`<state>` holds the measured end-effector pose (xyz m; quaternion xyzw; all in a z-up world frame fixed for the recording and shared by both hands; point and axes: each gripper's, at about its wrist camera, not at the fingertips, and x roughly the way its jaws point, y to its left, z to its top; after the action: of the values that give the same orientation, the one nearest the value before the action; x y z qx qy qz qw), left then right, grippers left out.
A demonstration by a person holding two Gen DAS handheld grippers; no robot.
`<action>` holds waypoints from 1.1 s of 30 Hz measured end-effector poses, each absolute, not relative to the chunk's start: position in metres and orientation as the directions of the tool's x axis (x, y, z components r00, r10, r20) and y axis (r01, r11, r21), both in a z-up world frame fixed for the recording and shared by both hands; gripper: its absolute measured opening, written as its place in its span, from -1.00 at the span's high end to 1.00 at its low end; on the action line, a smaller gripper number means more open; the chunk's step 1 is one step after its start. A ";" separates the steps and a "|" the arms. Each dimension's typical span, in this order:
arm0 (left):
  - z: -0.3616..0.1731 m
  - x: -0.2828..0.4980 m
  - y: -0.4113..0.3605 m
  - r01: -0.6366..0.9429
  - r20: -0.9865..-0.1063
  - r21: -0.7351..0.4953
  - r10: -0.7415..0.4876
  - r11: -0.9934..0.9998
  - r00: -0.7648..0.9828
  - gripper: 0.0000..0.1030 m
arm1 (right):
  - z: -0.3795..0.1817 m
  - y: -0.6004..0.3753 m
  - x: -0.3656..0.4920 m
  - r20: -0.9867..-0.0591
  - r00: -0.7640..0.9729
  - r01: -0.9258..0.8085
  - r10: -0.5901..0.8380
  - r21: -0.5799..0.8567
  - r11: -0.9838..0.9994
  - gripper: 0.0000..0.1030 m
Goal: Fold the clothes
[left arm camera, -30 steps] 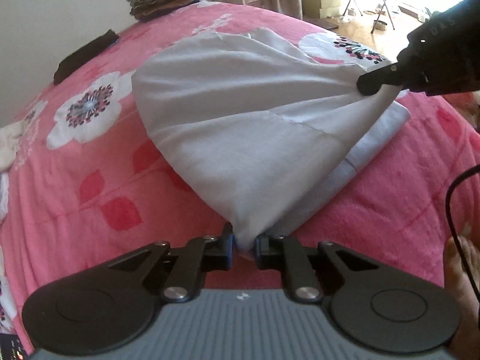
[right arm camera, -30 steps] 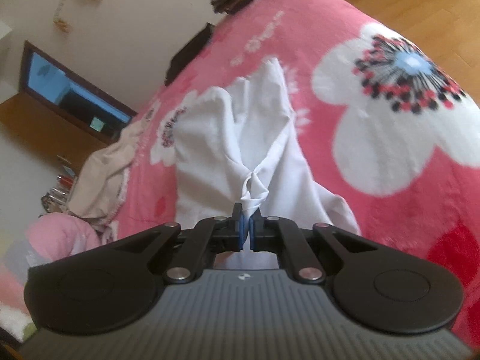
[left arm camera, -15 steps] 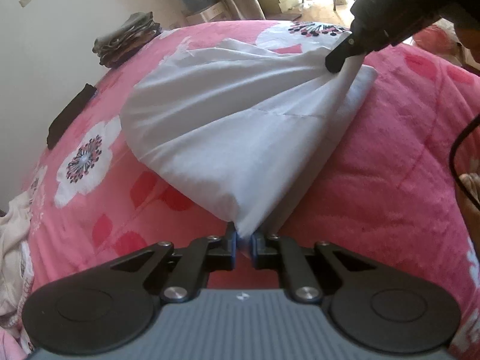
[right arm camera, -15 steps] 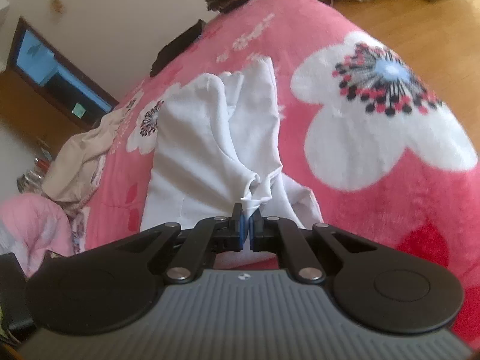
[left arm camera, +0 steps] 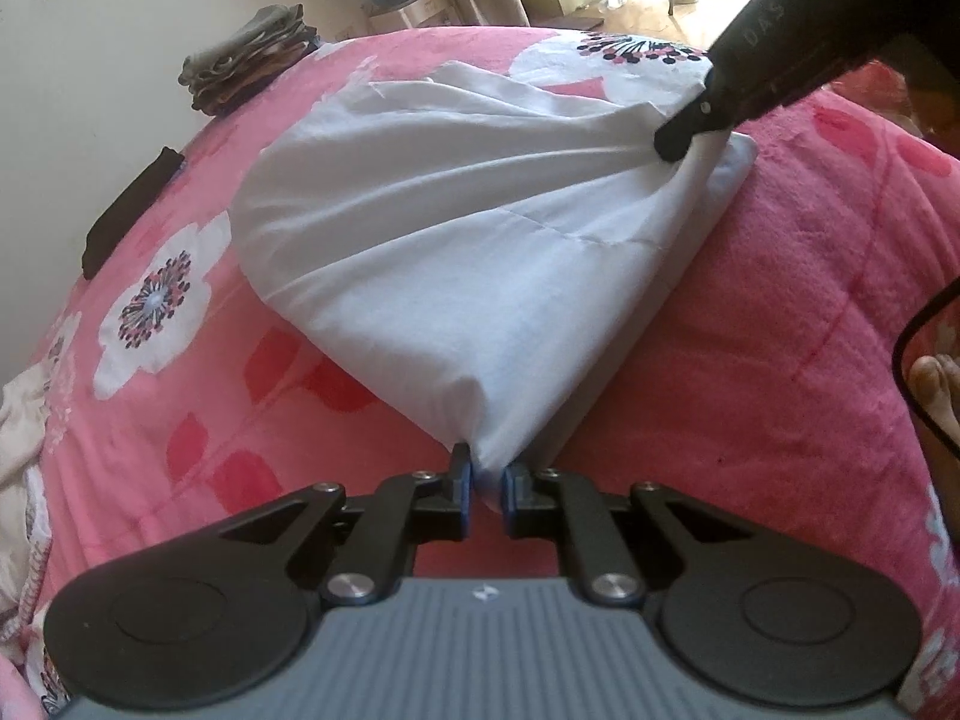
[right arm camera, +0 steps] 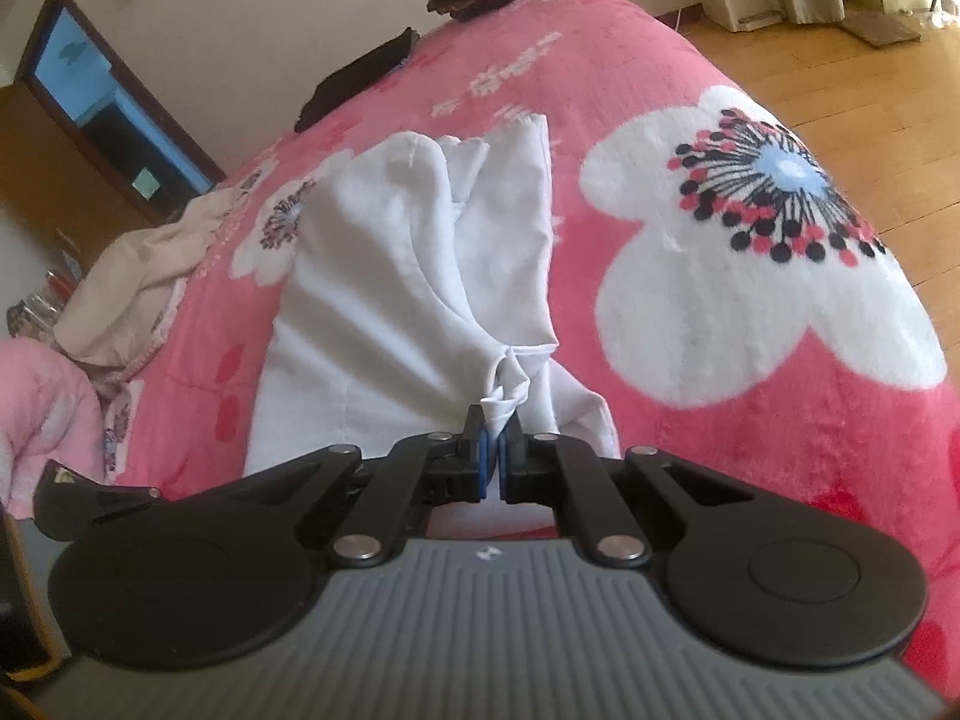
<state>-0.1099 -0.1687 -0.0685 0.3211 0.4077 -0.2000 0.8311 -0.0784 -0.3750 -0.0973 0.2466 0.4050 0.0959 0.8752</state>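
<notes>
A white garment (left arm camera: 456, 228) lies partly folded on the pink flowered blanket (left arm camera: 780, 330). My left gripper (left arm camera: 485, 480) is shut on its near corner, the cloth bunched between the blue pads. In the left wrist view my right gripper (left arm camera: 681, 141) pinches the far right corner, from which the cloth fans out in creases. The right wrist view shows that gripper (right arm camera: 497, 441) shut on a crumpled tuft of the garment (right arm camera: 384, 300), whose layers stretch away toward the wall.
A stack of folded dark clothes (left arm camera: 252, 60) sits at the blanket's far edge, with a black item (left arm camera: 129, 210) by the wall. A beige garment (right arm camera: 138, 288) lies heaped at the left. Wooden floor (right arm camera: 840, 60) lies beyond the bed. A bare foot (left arm camera: 933, 384) shows at right.
Both grippers have kept their hold and drawn the garment nearer, folding its held edge over the layer beneath. The right gripper has moved lower and closer to the blanket.
</notes>
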 end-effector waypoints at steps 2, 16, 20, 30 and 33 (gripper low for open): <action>-0.068 -0.109 -0.169 0.593 -0.809 0.366 -0.069 0.717 0.584 0.80 | -0.097 -0.377 -0.078 -0.658 0.655 0.046 0.371 0.525 0.850 0.96; -0.062 -0.107 -0.149 0.591 -0.838 0.223 -0.158 0.775 0.523 0.63 | -0.108 -0.375 -0.072 -0.681 0.641 0.027 0.355 0.482 0.876 0.96; -0.054 -0.104 -0.133 0.582 -0.827 0.184 -0.195 0.792 0.527 0.51 | -0.107 -0.375 -0.071 -0.685 0.635 0.029 0.357 0.483 0.875 0.95; -0.026 -0.093 -0.089 0.523 -0.760 0.129 -0.255 0.843 0.598 0.53 | -0.107 -0.385 -0.072 -0.678 0.621 0.072 0.393 0.549 0.833 0.82; -0.020 -0.087 -0.092 0.541 -0.740 0.114 -0.293 0.833 0.606 0.53 | -0.103 -0.391 -0.076 -0.674 0.627 0.099 0.391 0.567 0.818 0.59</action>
<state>-0.0872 -0.0920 -0.0201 0.1655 0.3755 -0.2367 0.8807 -0.0757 -0.3911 -0.1027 0.2894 0.4232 0.0855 0.8543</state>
